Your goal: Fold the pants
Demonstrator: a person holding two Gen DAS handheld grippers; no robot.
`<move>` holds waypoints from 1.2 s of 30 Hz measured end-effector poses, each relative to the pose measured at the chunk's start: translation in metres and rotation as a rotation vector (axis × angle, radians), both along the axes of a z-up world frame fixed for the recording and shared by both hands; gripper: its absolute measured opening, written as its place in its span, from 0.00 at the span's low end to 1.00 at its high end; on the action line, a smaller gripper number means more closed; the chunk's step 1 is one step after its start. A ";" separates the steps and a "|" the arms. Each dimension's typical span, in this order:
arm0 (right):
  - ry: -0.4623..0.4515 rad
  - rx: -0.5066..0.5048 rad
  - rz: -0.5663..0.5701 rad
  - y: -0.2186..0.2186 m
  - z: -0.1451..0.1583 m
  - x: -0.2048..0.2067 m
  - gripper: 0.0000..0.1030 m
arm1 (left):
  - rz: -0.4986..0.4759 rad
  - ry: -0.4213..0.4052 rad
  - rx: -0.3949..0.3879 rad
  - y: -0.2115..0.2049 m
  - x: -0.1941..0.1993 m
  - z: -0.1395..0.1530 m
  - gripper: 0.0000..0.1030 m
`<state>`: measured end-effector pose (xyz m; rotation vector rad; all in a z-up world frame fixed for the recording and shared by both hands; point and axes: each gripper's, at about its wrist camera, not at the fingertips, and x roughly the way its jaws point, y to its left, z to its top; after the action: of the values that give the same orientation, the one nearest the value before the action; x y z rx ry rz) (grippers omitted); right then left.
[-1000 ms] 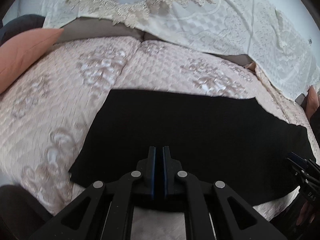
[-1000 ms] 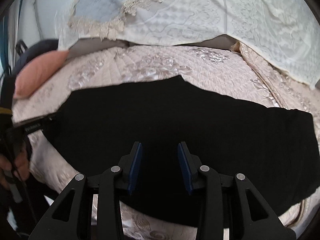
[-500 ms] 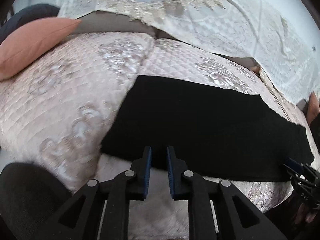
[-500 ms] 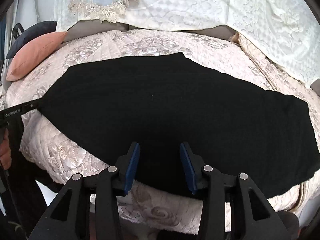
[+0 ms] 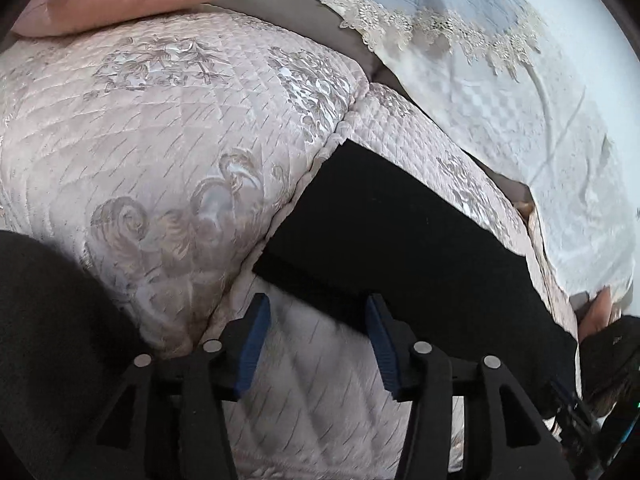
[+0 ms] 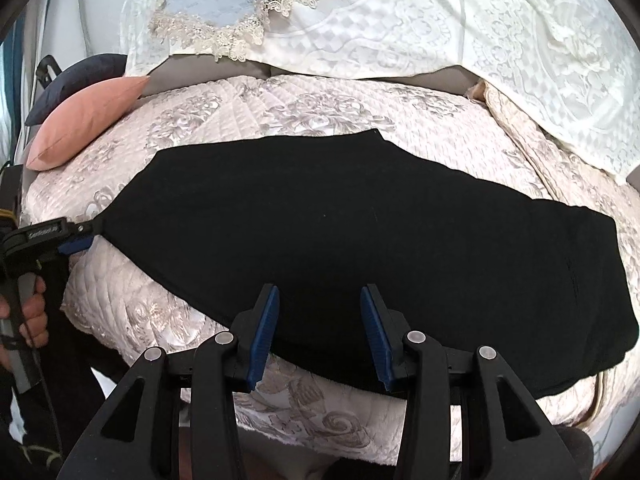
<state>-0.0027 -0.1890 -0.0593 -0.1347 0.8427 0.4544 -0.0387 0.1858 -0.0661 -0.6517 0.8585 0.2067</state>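
Around black pants (image 6: 340, 232): quilted cover (image 6: 280, 112), pink cushion (image 6: 88, 120) (both tools wide, empty).

Pants (image 6: 340, 232) on quilt (image 6: 304, 116), pillow (image 6: 86, 120) left.

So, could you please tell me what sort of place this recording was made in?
Most likely a home living room or bedroom: the black pants lie on a quilted, floral-patterned pink cover over cushioned seating or a bed, with a pink pillow at one end and a lace-trimmed white throw behind.
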 end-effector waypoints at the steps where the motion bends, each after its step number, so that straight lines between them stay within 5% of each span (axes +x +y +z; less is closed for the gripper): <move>1: 0.001 -0.002 -0.001 0.000 0.000 0.000 0.42 | -0.001 -0.006 -0.002 0.000 0.003 0.001 0.51; 5: 0.009 -0.003 -0.011 -0.002 -0.002 0.003 0.42 | 0.011 -0.022 0.002 0.000 0.014 -0.001 0.51; 12: 0.000 -0.007 -0.015 -0.008 0.001 0.003 0.42 | 0.022 -0.079 -0.166 0.010 -0.006 0.002 0.56; 24: 0.008 0.008 -0.037 -0.012 -0.001 0.007 0.42 | 0.062 -0.097 -0.098 0.011 0.018 -0.005 0.55; 26: 0.013 0.016 -0.042 -0.013 -0.002 0.008 0.42 | 0.070 -0.085 -0.071 0.010 0.021 -0.004 0.48; 28: 0.016 0.021 -0.043 -0.014 -0.002 0.009 0.42 | 0.076 -0.071 -0.039 0.009 0.024 -0.003 0.27; 31: 0.009 0.026 -0.042 -0.016 -0.001 0.008 0.42 | 0.057 -0.072 -0.001 0.008 0.028 0.005 0.10; 36: 0.007 0.045 -0.069 -0.025 -0.001 0.009 0.42 | -0.029 -0.138 0.025 -0.002 0.034 0.034 0.07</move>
<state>0.0060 -0.2144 -0.0602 -0.0624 0.8410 0.4093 -0.0044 0.1833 -0.0319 -0.6226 0.7310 0.1446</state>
